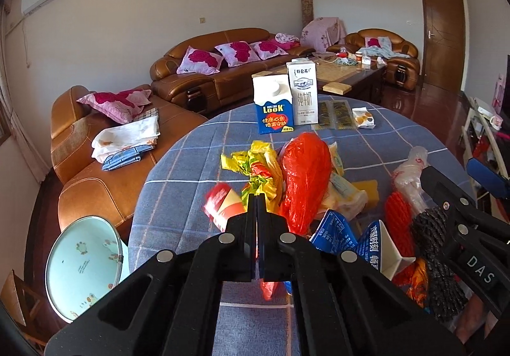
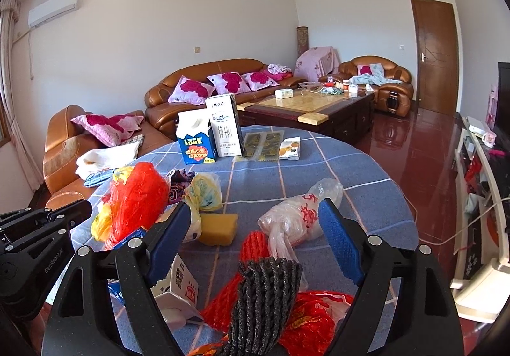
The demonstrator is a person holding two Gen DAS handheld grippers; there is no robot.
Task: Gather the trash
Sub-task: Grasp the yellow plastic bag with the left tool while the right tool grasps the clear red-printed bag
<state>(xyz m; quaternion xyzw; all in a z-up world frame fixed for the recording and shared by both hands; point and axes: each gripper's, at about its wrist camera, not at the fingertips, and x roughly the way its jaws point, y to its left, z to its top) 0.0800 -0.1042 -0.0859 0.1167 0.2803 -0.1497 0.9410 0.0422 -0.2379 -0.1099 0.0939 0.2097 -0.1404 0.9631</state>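
Trash-gathering is underway: the left hand-held gripper (image 1: 257, 196) is clamped shut on nothing visible, the right hand-held gripper (image 2: 255, 222) gapes over a clear bag (image 2: 295, 217); next, close on it.

Home living room: leather sofas (image 2: 204, 91), coffee table (image 2: 312, 110).

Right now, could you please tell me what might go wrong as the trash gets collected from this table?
1. The left gripper is shut at the yellow bag; only a thin fold may be caught and could slip.
2. The open right gripper straddles black netting and a clear bag; it may grab both.
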